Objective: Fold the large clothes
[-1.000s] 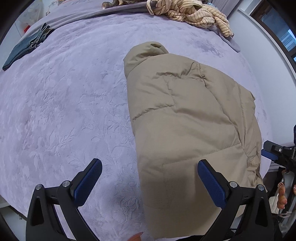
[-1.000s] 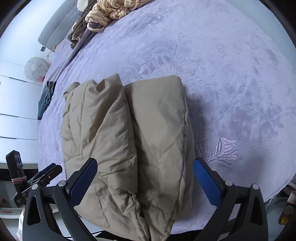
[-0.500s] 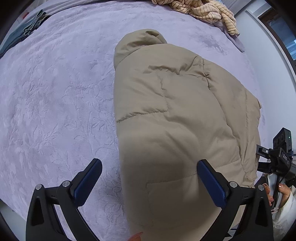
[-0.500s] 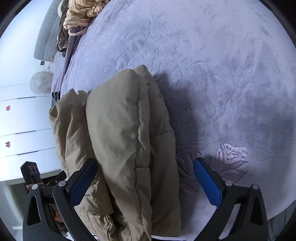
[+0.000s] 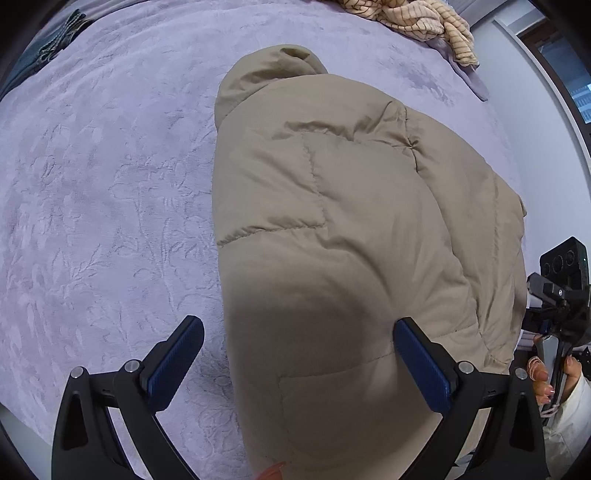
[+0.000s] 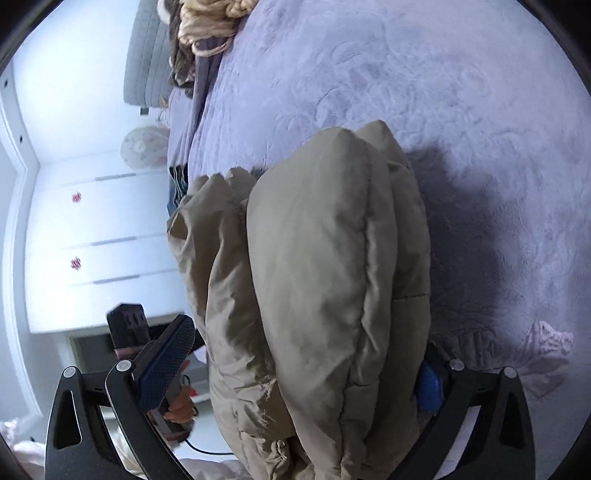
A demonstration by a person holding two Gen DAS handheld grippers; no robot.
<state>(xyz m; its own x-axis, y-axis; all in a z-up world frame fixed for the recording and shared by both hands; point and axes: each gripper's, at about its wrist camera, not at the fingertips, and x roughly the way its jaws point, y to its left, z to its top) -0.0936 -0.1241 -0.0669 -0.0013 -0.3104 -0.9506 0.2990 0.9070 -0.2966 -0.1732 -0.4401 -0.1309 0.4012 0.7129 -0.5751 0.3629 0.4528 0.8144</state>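
Observation:
A beige puffer jacket lies folded lengthwise on the lavender bed cover, hood end far from me. My left gripper hovers open over the jacket's near end, its blue pads wide apart. In the right wrist view the jacket bulges up between the fingers of my right gripper, which is open and straddles the stacked layers at the near edge. The fabric half hides its right pad. A hand holds the right gripper at the bed's right side.
A striped beige garment is heaped at the far end of the bed. A dark garment lies at the far left. White drawers stand beyond the bed's side. A pale wall runs along the right.
Both grippers have come closer to the jacket. The right gripper has tilted and slid in, and the jacket's layered edge now sits between its fingers, hiding part of the right pad.

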